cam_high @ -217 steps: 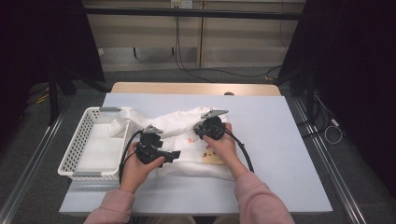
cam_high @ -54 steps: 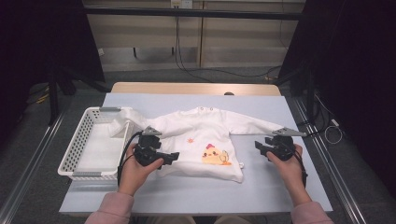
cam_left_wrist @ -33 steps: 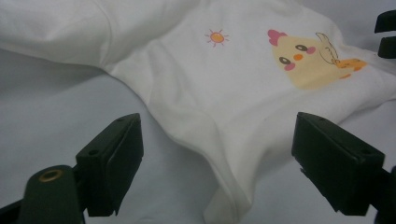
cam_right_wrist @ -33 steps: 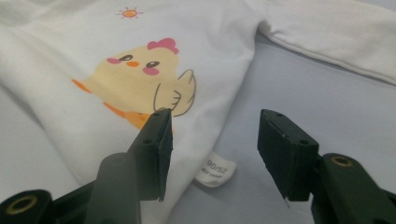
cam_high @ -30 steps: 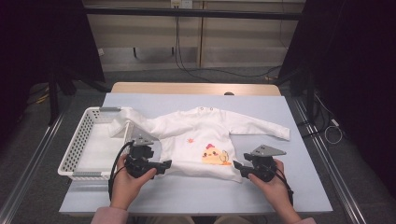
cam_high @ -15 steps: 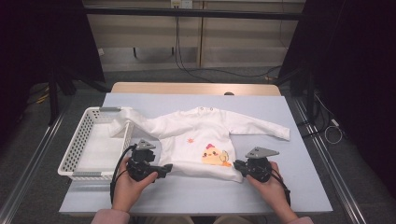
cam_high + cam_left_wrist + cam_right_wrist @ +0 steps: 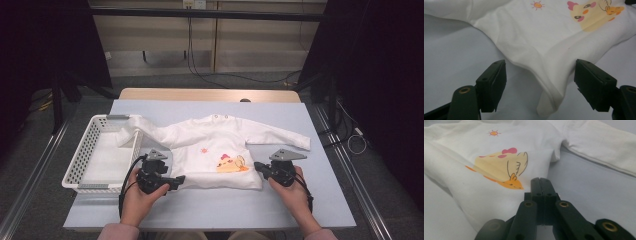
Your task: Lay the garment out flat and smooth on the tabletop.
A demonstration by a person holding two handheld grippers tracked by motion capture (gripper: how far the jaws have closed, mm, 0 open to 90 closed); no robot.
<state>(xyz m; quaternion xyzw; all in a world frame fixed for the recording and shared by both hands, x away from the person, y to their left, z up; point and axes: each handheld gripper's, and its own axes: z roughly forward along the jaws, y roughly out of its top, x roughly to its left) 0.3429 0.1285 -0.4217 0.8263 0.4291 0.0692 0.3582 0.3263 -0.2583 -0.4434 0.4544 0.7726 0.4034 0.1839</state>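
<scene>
A white long-sleeved shirt [image 7: 215, 145] with a chick print lies spread flat on the blue-grey table. Its left sleeve hangs into the basket. My left gripper [image 7: 178, 179] sits at the shirt's bottom left corner. In the left gripper view its jaws [image 7: 540, 64] stand open around that corner of the shirt [image 7: 536, 45]. They have just been closing, and the pads are still clear of the cloth. My right gripper [image 7: 258, 166] is at the bottom right corner. In the right gripper view it [image 7: 540, 180] is shut where the edge of the shirt [image 7: 486, 190] runs in.
A white plastic basket [image 7: 80, 155] stands at the table's left side and holds one sleeve. The shirt's right sleeve [image 7: 280, 137] stretches toward the right edge. Bare table lies in front of the shirt's hem and to the right of my right hand.
The right hand came from the end of the right sleeve to the bottom right corner. The left hand drew back to the bottom left corner. Over the last second both hands stay put.
</scene>
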